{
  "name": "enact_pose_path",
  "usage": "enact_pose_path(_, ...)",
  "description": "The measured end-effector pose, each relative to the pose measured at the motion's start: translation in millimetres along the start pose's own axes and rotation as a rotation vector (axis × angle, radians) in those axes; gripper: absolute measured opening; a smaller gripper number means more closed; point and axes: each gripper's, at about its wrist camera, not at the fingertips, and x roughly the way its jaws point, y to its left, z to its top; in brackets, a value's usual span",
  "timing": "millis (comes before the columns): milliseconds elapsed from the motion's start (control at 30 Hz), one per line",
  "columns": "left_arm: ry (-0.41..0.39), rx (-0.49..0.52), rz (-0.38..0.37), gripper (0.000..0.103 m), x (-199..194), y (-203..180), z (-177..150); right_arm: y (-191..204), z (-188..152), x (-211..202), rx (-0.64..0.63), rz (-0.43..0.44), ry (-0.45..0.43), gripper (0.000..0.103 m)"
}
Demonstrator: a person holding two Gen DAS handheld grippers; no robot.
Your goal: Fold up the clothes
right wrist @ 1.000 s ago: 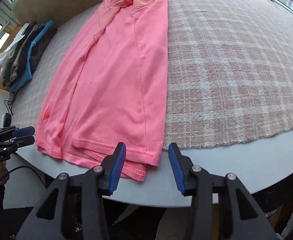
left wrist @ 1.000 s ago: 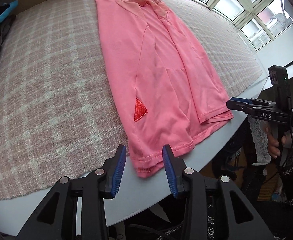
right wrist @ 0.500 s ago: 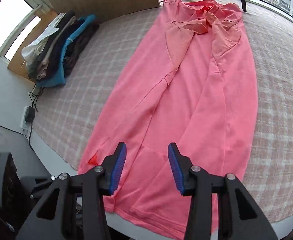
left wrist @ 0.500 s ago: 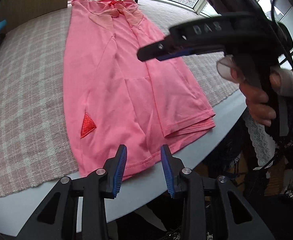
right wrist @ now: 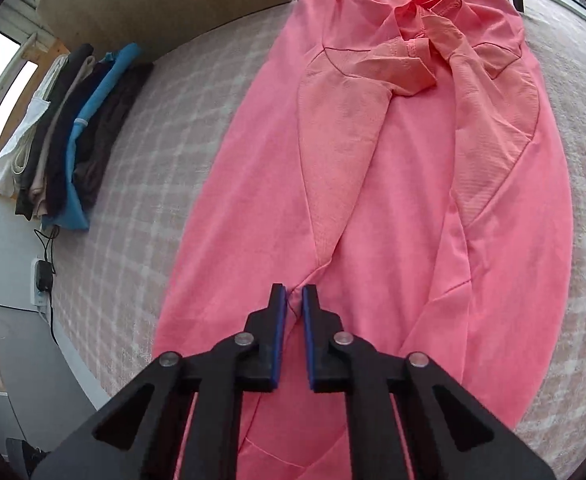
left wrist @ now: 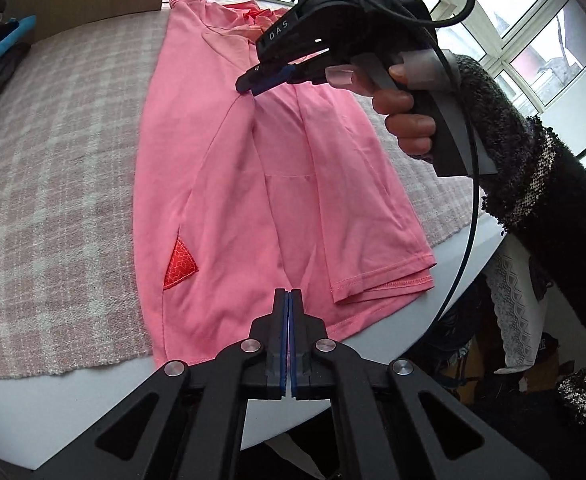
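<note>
A pink garment [left wrist: 261, 184] is seen laid lengthwise on a checked cloth [left wrist: 61, 168], its hem at the near edge of a white table [left wrist: 65, 404] and its collar end toward 12 o'clock, by the windows [left wrist: 525, 28]. Both long sides have been folded inward, so a narrow strip is formed. A red triangular patch [left wrist: 180, 265] is seen at 9 o'clock of the left gripper's tips, near the hem.

The left gripper [left wrist: 288, 298] is held at the hem with its blue pads pressed flat together – no gap is left between them. Whether a layer of the fabric is pinched there cannot be told.

The right gripper [right wrist: 293, 300] is held over the middle of the garment, where the seams of the folded panels meet. Its jaws are closing, and a raised ridge of pink fabric is seen in the narrow slot between the pads (the pads appear to press on it). In the left wrist view this same gripper [left wrist: 255, 82] is seen at 12 o'clock, tips down on the fabric – gripped by a hand [left wrist: 397, 92] emerging from a dark knitted sleeve [left wrist: 533, 184].

A stack of folded clothes [right wrist: 65, 136] in white, beige, black and blue is seen at 10 o'clock of the right wrist view, well apart from the garment, beside a wooden board [right wrist: 157, 4].
</note>
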Motion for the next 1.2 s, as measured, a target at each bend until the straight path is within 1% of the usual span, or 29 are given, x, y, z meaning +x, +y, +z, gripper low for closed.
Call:
enact_pose_path(33,0.007,0.009,0.010,0.001,0.8,-2.8,0.5,2.1,1.1,2.2,-0.011,-0.007,0.007,0.009)
enact_pose_path(67,0.012,0.025,0.040,0.002,2.7,-6.0,0.5,4.0,1.7,3.6,-0.020,-0.014,0.011,0.010)
enact_pose_path(100,0.019,0.040,0.068,0.007,5.3,-9.2,0.6,4.9,1.2,2.8,-0.027,-0.020,0.009,0.010)
enact_pose_path(133,0.034,0.052,0.080,0.017,9.9,-11.9,0.6,5.8,0.8,2.4,-0.034,-0.022,0.010,0.010)
enact_pose_path(167,0.044,0.060,0.088,0.019,13.1,-12.5,0.3,6.6,0.4,2.1,-0.040,-0.023,0.011,0.010)
enact_pose_path(267,0.068,0.106,0.127,0.019,25.7,-17.2,-0.7,10.0,-0.6,5.2,-0.056,-0.034,0.015,0.010)
enact_pose_path(300,0.069,0.119,0.139,0.012,28.9,-17.6,-1.4,10.7,-1.4,5.6,-0.060,-0.036,0.010,0.010)
enact_pose_path(333,0.064,0.117,0.135,0.001,28.8,-15.8,-1.9,11.1,-2.1,5.8,-0.062,-0.037,0.004,0.010)
enact_pose_path(433,0.046,0.098,0.111,0.001,23.5,-10.4,-2.4,8.3,-3.9,2.5,-0.057,-0.032,-0.016,0.008)
enact_pose_path(467,0.035,0.083,0.084,0.001,17.4,-8.6,-1.7,8.0,-4.4,-1.0,-0.060,-0.029,-0.026,0.005)
enact_pose_path(500,0.023,0.067,0.051,0.001,10.4,-7.2,-0.7,8.6,-3.9,-4.3,-0.067,-0.028,-0.037,0.005)
enact_pose_path(633,-0.011,0.070,0.008,0.001,-5.2,-11.3,3.1,10.8,0.6,-17.1,-0.092,-0.024,-0.066,0.004)
enact_pose_path(700,0.022,0.103,0.052,0.002,9.6,-13.7,2.7,12.4,3.6,-11.3,-0.112,-0.045,-0.036,0.005)
enact_pose_path(767,0.104,0.075,0.047,0.003,27.3,-10.1,2.4,11.6,3.0,-2.9,-0.126,-0.103,0.004,0.006)
enact_pose_path(800,0.134,0.055,0.040,0.003,29.5,-7.2,1.0,9.6,0.6,-3.8,-0.124,-0.113,0.020,0.006)
enact_pose_path(833,0.125,0.040,0.026,0.003,18.4,-3.9,-2.2,6.1,-3.4,-11.5,-0.113,-0.093,0.018,0.006)
enact_pose_path(867,0.112,0.023,0.020,0.006,6.1,0.4,-5.7,0.7,-10.1,-25.3,-0.095,-0.057,-0.004,0.006)
enact_pose_path(900,0.078,0.005,0.039,0.017,-11.2,8.8,-10.9,-4.9,-17.4,-40.0,-0.077,-0.025,-0.027,0.007)
enact_pose_path(933,0.044,-0.014,0.059,0.029,-28.5,17.3,-16.0,-11.2,-27.8,-56.9,-0.057,-0.012,-0.055,0.011)
enact_pose_path(967,0.015,-0.035,0.080,0.030,-44.1,26.6,-20.8,-19.8,-41.4,-72.5,-0.033,-0.018,-0.085,0.020)
enact_pose_path(1000,0.011,-0.066,0.105,0.029,-51.4,39.5,-23.8,-28.9,-57.2,-84.7,-0.011,-0.032,-0.108,0.023)
enact_pose_path(1033,0.025,-0.102,0.118,0.029,-51.8,53.8,-26.7,-37.6,-73.5,-95.4,0.012,-0.047,-0.125,0.028)
enact_pose_path(1067,0.041,-0.135,0.129,0.029,-50.9,66.4,-29.1,-45.8,-91.3,-100.3,0.042,-0.057,-0.120,0.029)
enact_pose_path(1133,0.078,-0.171,0.132,0.029,-38.3,76.5,-30.2,-62.9,-127.1,-105.3,0.110,-0.068,-0.100,0.029)
enact_pose_path(1200,0.091,-0.182,0.100,0.029,-25.2,75.3,-28.0,-73.8,-158.0,-104.2,0.173,-0.075,-0.069,0.029)
